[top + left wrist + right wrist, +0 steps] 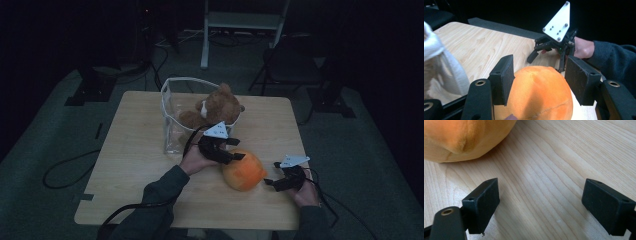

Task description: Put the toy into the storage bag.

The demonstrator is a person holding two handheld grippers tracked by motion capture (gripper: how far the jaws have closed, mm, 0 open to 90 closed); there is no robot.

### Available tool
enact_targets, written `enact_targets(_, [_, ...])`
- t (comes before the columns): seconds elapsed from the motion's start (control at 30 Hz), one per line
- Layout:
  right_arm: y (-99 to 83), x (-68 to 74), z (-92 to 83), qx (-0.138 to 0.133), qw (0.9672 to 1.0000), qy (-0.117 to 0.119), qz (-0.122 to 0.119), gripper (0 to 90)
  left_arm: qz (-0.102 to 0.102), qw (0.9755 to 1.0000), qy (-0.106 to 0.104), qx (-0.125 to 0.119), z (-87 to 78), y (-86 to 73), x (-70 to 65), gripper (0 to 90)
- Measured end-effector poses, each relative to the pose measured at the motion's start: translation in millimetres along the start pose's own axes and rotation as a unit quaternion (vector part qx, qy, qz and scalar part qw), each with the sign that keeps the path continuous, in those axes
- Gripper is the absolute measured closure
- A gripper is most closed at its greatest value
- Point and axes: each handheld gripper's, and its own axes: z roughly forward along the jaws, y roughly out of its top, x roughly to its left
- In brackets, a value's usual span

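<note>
- Nearest to the camera in the left gripper view: left gripper, black fingers standing on both sides of the orange plush ball, about half open.
- Left pad seems to touch the plush; right pad very close, contact not sure. No clear squeeze visible, so probably not gripped yet.
- Orange plush ball lying on the wooden tabletop, near the front edge, between the two grippers.
- Judged as light, soft and easy to squash; fuzzy cover should not slip much. Round shape can roll away if pushed from one side only.
- Best place to take hold: across the widest middle part, pressing into the stuffing from both sides.
- Right gripper low above bare tabletop, fingers wide apart, holding nothing; ball just beside, not touching.
- Farther back: brown teddy bear sitting in a clear bag.
</note>
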Motion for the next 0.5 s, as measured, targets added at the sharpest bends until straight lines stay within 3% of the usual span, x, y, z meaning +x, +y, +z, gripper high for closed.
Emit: enact_targets(0.5, [0.0,0.0,0.1,0.0,1.0,0.0,0.0,13.9,0.006,0.9996,-0.005,0.027,28.1,-2.5,-2.3,41.8])
